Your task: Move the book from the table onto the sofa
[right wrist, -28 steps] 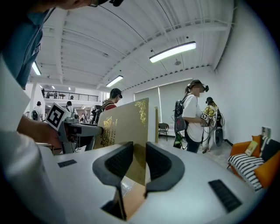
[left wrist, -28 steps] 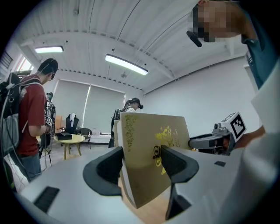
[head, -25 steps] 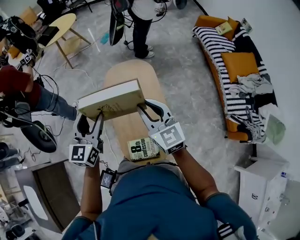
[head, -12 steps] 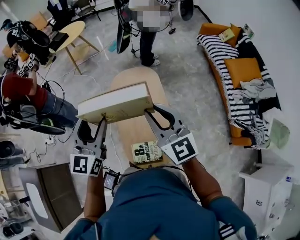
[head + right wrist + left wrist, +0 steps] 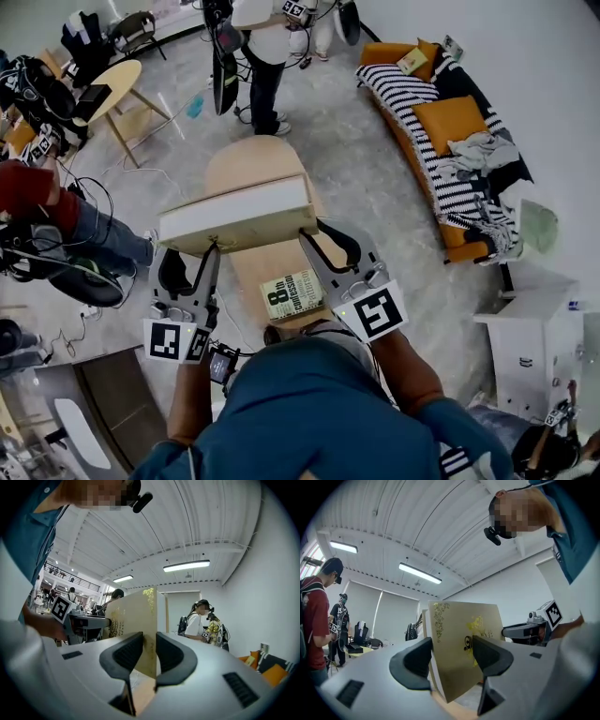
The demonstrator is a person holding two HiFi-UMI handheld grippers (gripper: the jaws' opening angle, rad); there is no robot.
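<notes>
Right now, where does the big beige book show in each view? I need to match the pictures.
Head view: the book sits at centre, held above the table, with the left gripper and right gripper clamped on its near edge.
Left gripper view: the book is at centre, its gold-printed cover between the jaws.
Right gripper view: the book is at centre, between the jaws.
Shared landmark: the light wooden table, a sliver at the bottom of both gripper views.
</notes>
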